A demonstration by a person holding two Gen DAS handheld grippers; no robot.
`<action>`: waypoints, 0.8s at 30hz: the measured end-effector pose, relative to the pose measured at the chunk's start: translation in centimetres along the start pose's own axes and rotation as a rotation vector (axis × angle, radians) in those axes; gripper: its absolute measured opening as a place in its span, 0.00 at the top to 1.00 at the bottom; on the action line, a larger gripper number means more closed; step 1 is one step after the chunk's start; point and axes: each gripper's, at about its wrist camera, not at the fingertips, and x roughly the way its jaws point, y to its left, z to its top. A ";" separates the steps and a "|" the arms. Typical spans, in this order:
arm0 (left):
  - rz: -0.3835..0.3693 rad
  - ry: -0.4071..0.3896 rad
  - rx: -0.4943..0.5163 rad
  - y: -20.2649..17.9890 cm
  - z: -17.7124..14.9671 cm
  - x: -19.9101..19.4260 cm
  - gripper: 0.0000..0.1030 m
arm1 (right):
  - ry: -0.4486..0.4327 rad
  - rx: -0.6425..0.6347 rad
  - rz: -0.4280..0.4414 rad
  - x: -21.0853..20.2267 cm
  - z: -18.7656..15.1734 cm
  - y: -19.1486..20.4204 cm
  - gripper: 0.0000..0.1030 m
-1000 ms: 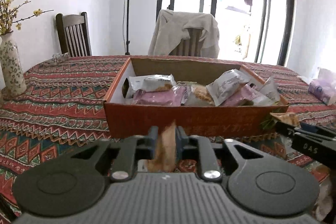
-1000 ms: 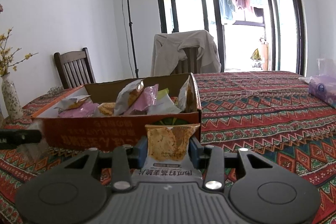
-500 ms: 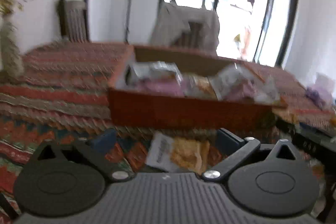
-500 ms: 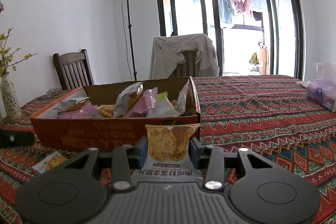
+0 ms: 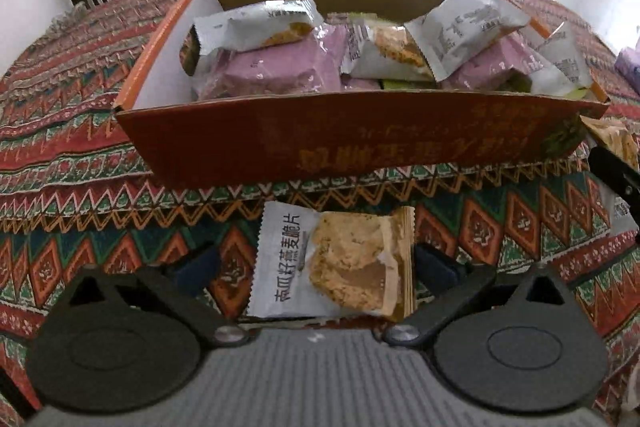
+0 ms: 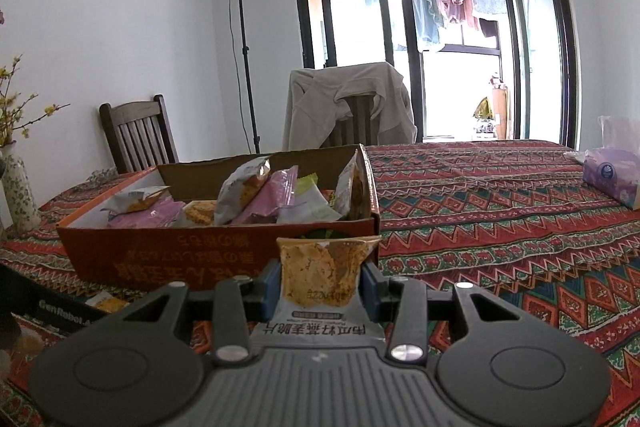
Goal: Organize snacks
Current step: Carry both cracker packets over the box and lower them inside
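An orange cardboard box (image 5: 340, 143) holds several snack packets in purple, silver and green wrappers; the right wrist view has the same box (image 6: 216, 259). A white and brown oat-crisp packet (image 5: 332, 263) lies flat on the patterned tablecloth just in front of the box. My left gripper (image 5: 316, 267) stands open over it, one finger on each side, neither pad touching it. My right gripper (image 6: 320, 285) is shut on a second oat-crisp packet (image 6: 320, 275), held upright before the box's near right corner.
Two wooden chairs (image 6: 136, 135) stand behind the table, one draped with a beige jacket (image 6: 348, 103). A flowered vase (image 6: 18, 187) sits at the left edge, a purple tissue pack (image 6: 612, 175) at the right. A light stand (image 6: 240, 39) rises behind the box.
My left gripper opened and let its packet drop flat onto the cloth, then tipped down and moved closer over it. The right gripper and its packet kept still.
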 end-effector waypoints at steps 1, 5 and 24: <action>-0.004 0.012 0.004 0.1 0.1 0.1 0.00 | 0.000 0.000 0.000 0.0 0.0 0.0 0.61; -0.013 -0.025 0.018 0.0 0.0 -0.2 0.16 | 0.000 0.002 0.002 0.0 0.0 0.0 0.61; -0.049 -0.246 0.061 -0.6 -3.1 -6.2 0.58 | -0.011 0.002 0.007 -0.1 0.0 0.0 0.61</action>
